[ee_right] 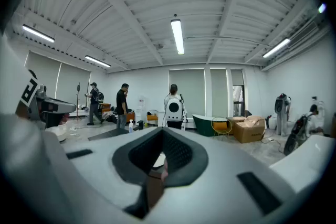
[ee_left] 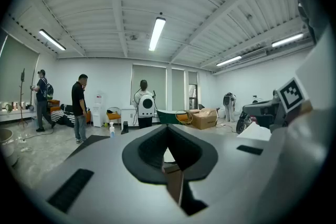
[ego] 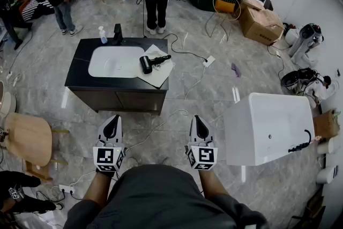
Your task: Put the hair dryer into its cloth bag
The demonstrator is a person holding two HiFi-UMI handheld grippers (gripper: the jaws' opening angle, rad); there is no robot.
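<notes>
A black hair dryer point(ego: 153, 61) lies on a pale cloth bag point(ego: 158, 71) at the right end of a dark vanity counter point(ego: 80, 59). Its handle points right. Both grippers hang near me, well short of the counter. My left gripper point(ego: 112, 127) is shut and holds nothing. My right gripper point(ego: 199, 127) is shut and empty too, an arm's width to its right. In the left gripper view the closed left gripper point(ee_left: 169, 145) points level into the room, as does the closed right gripper point(ee_right: 163, 148) in the right gripper view.
A white basin point(ego: 113, 61), a spray bottle point(ego: 102, 35) and a black faucet point(ego: 117, 35) share the counter. A white bathtub point(ego: 268, 128) stands at the right, a wooden stool point(ego: 27, 139) at the left. Cables cross the tiled floor. Three people stand beyond the counter.
</notes>
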